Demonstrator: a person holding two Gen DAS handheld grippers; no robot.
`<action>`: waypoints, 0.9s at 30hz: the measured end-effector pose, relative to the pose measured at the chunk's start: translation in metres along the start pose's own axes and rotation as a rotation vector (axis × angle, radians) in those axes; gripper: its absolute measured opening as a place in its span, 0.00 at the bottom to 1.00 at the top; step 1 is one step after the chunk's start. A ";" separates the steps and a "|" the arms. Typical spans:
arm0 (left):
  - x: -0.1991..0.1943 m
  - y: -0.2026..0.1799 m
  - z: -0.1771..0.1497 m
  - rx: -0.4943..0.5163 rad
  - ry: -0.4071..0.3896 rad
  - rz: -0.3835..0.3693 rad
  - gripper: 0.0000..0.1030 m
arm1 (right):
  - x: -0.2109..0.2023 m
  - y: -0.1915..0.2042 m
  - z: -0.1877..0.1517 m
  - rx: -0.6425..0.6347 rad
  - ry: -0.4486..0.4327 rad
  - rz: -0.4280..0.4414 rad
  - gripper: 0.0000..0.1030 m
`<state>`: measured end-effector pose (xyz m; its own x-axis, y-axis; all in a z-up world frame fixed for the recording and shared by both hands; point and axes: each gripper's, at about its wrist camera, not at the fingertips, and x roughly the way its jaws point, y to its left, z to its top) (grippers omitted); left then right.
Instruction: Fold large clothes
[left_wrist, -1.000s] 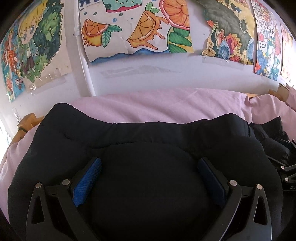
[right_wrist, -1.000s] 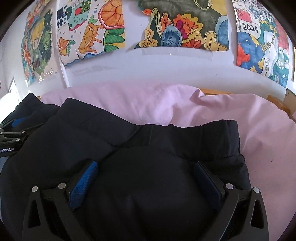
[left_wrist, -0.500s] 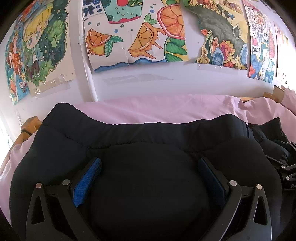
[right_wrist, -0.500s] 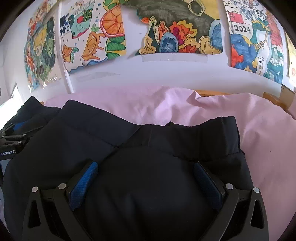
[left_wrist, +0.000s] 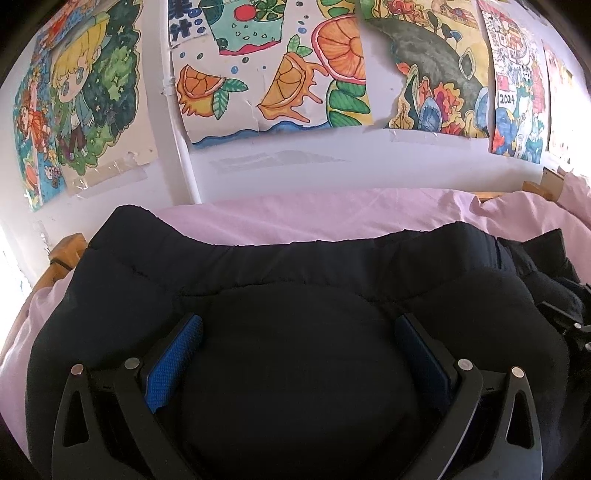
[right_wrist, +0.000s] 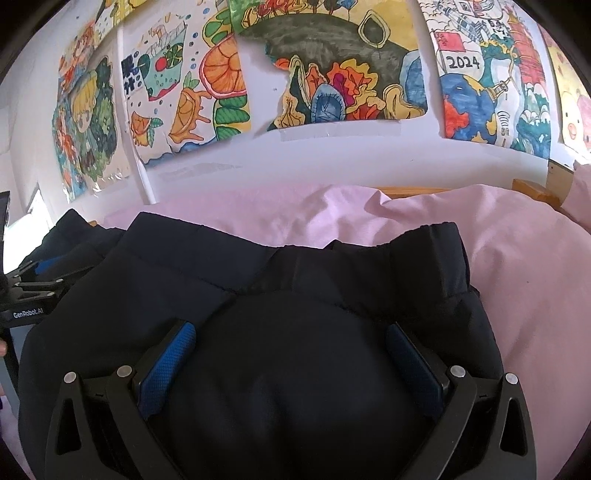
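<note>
Both the left tool (left_wrist: 295, 354) and the right tool (right_wrist: 291, 354), each clamped on a thick bunch of the dark padded garment (left_wrist: 258, 280), have risen slightly above the pink bed (right_wrist: 517, 280), indicating the fold carry-over is underway.

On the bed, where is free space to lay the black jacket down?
Free: the pink sheet right of the black jacket, and the strip between jacket and wall. Crowded: the middle, where both grippers, left and right, are buried in fabric.
</note>
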<state>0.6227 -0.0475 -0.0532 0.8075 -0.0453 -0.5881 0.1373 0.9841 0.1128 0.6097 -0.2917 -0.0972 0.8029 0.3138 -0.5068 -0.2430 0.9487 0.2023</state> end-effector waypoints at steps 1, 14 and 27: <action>-0.001 -0.001 -0.001 0.003 0.000 0.006 0.99 | -0.002 0.000 0.000 0.003 0.000 0.000 1.00; -0.025 0.003 -0.005 -0.028 -0.003 0.062 0.99 | -0.038 0.003 0.006 0.008 -0.024 -0.020 1.00; -0.065 0.001 -0.002 -0.070 -0.048 0.089 0.99 | -0.066 0.008 0.011 -0.013 -0.050 -0.034 1.00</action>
<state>0.5687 -0.0433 -0.0166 0.8416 0.0360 -0.5389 0.0252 0.9941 0.1058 0.5605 -0.3051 -0.0522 0.8369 0.2794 -0.4707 -0.2219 0.9593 0.1748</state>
